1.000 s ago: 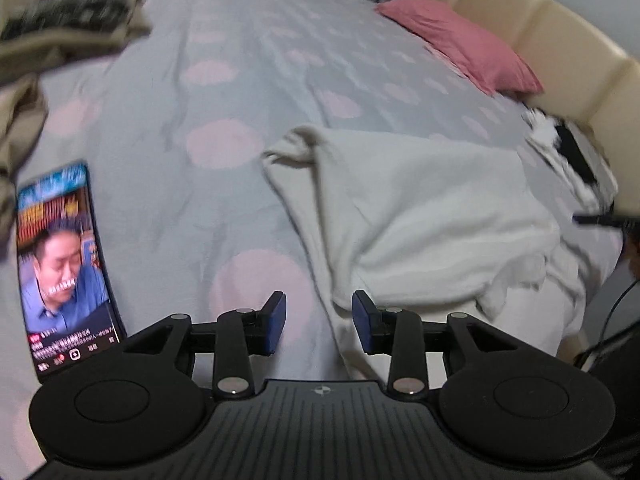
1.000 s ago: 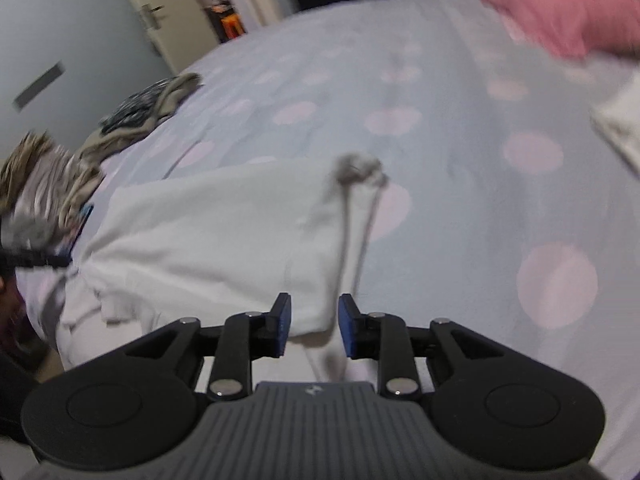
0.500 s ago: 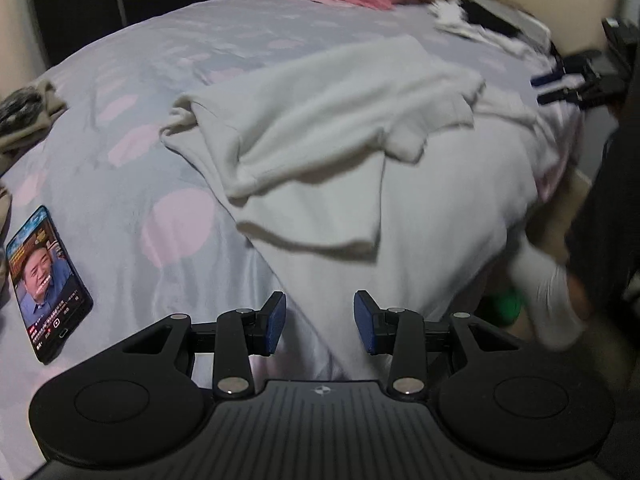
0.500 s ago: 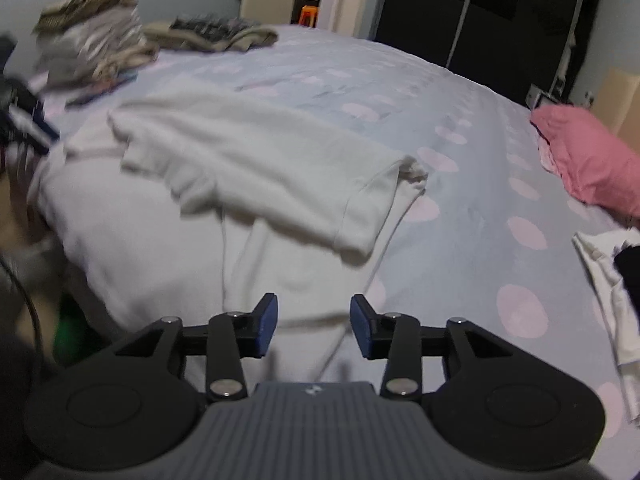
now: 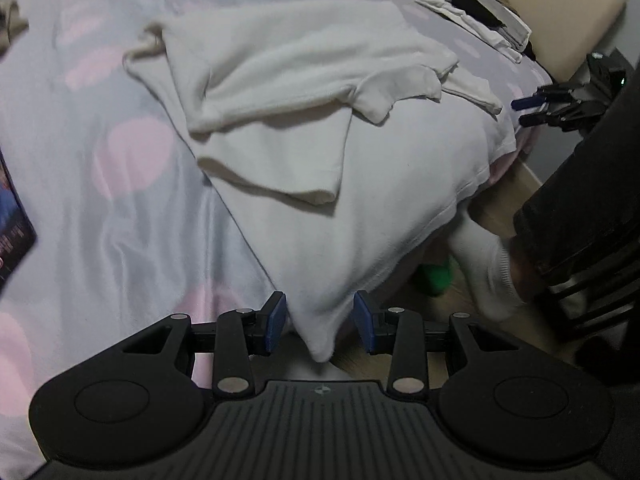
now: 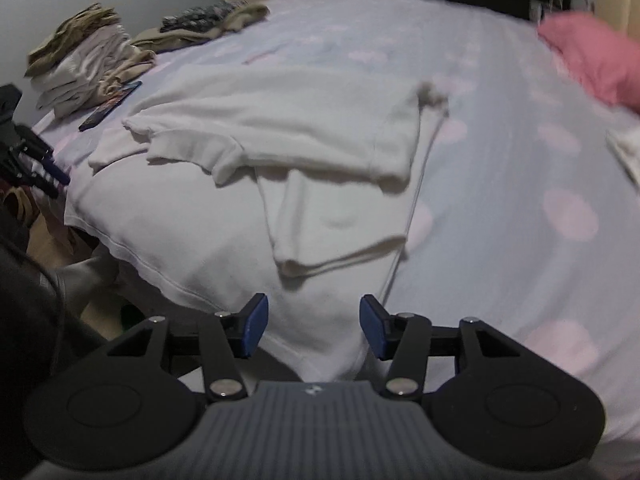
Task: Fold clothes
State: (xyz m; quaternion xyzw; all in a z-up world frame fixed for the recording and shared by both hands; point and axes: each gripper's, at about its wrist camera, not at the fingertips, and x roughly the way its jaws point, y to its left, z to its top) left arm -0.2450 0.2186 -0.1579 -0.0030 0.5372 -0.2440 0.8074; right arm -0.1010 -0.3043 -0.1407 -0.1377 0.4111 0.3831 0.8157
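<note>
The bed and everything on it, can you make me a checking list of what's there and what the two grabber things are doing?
Surface: bed sheet, pale with pink dots, wrinkled.
Job's things: white shirt, sleeves folded in, its bottom hem hanging over the bed edge; a hem corner sits between each gripper's open fingers.
Clutter: phone; folded pile by it; dark clothes farther back; pink pillow; black and white stack by the headboard.
Grippers: left gripper open, nothing held; right gripper open, nothing held.
Cables: nothing seen.
Surroundings: person's white sock and dark trouser leg on the floor; a green object under the bed edge.
</note>
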